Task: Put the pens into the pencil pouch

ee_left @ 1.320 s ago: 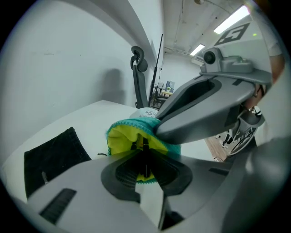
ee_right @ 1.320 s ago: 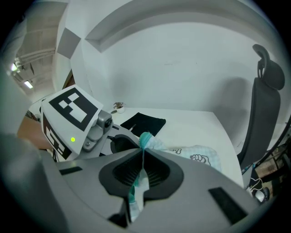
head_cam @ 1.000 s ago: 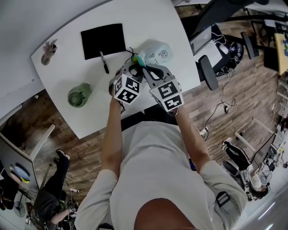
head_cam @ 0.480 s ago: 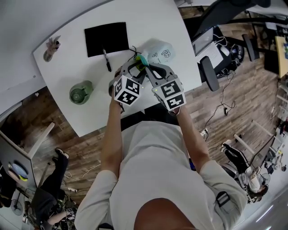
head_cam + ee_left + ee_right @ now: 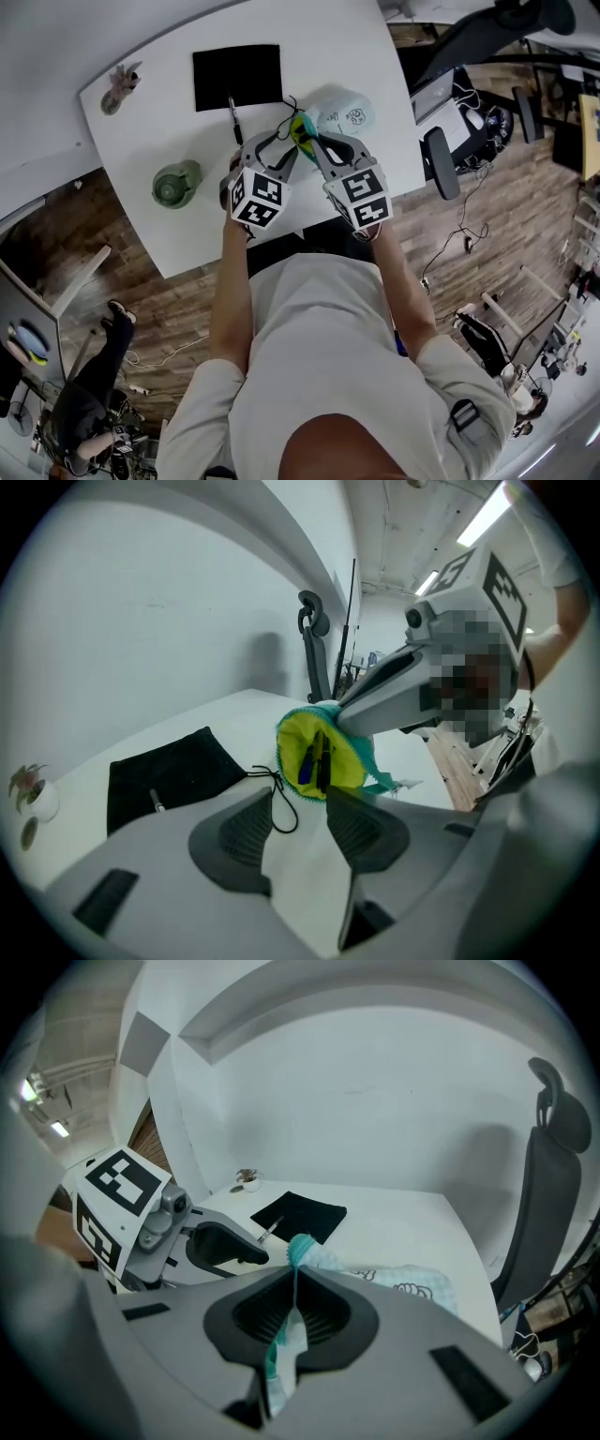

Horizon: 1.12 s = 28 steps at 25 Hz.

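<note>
both forearms reach forward over the white table (image 5: 159, 131), and both grippers tilt downward. the left gripper (image 5: 270, 142) has just been opening its jaws, which stand partway apart with nothing between them. the right gripper (image 5: 314, 142) has its jaws pinched tight on the teal rim of the one pencil pouch (image 5: 342, 112). just beyond the left jaws the pouch's yellow mouth faces them with two pens inside, a blue pen (image 5: 307, 761) and a black pen (image 5: 324, 754). a third pen (image 5: 234, 117) lies farther out, left of the left jaws, at the edge of one black cloth (image 5: 236, 75). well left of both jaws stand one green container (image 5: 176, 183) and one small potted plant (image 5: 120, 86). around the table are a wood floor (image 5: 141, 300) and an office chair (image 5: 314, 639).
</note>
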Motion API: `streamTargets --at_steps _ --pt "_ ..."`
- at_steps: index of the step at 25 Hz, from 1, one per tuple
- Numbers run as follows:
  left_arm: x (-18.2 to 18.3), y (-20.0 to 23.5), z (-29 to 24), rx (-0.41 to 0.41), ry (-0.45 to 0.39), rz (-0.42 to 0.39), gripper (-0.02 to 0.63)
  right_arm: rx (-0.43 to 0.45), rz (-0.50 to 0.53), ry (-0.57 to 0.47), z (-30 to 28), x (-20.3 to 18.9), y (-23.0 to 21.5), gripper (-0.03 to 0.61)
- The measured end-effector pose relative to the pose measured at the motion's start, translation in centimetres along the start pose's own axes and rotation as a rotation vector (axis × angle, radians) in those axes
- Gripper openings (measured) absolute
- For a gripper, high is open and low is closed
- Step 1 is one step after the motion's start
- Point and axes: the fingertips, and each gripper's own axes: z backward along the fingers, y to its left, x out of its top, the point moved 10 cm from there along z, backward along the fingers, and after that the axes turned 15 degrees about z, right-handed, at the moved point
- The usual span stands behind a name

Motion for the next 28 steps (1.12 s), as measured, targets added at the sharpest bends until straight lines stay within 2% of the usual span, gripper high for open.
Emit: streamTargets --at_steps 9,17,21,28 --pt "-2.0 2.7 2.3 0.213 -0.074 0.150 0.179 0.041 0.028 0.010 -1.2 0.5 0.4 0.012" --pt "-4.0 4.9 2.5 0.368 -0.080 0.275 0.156 0.076 0.046 0.024 -2.0 0.8 0.4 0.012" --pt "-4.6 5.6 2.0 0.409 -0.052 0.312 0.144 0.088 0.053 0.025 -2.2 0.8 0.4 0.012" --pt "-5.0 6.1 0.8 0.420 -0.019 0.347 0.118 0.104 0.056 0.028 -2.5 0.9 0.2 0.012"
